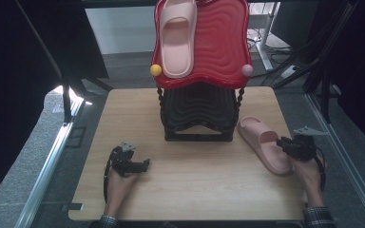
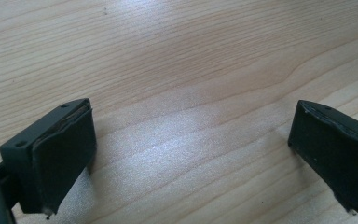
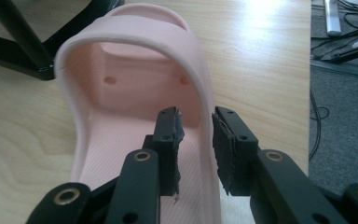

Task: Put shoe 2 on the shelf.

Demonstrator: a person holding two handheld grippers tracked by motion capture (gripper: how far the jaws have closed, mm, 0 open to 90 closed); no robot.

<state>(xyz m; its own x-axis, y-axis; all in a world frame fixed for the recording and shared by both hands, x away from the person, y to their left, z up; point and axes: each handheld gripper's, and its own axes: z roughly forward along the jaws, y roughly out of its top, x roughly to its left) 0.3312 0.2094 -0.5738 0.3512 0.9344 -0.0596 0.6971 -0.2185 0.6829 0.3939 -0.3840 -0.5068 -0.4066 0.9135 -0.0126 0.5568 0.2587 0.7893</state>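
- We see the pink slipper (image 3: 121,107) on the table (image 1: 195,180), its side wall between our right gripper (image 3: 196,140)'s narrowed jaws; whether the pads press, we cannot tell.
- Its long axis runs away from that gripper, toe toward the black rack (image 1: 197,114).
- The red tray (image 1: 218,42) above carries a second slipper (image 1: 177,38).
- Our left gripper (image 2: 191,154) gapes wide over bare wood.

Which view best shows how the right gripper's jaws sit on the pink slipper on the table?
The right gripper view: the right gripper straddles the slipper side wall, one jaw inside, one outside. The high view shows gripper at slipper distantly. The left gripper view shows bare table.
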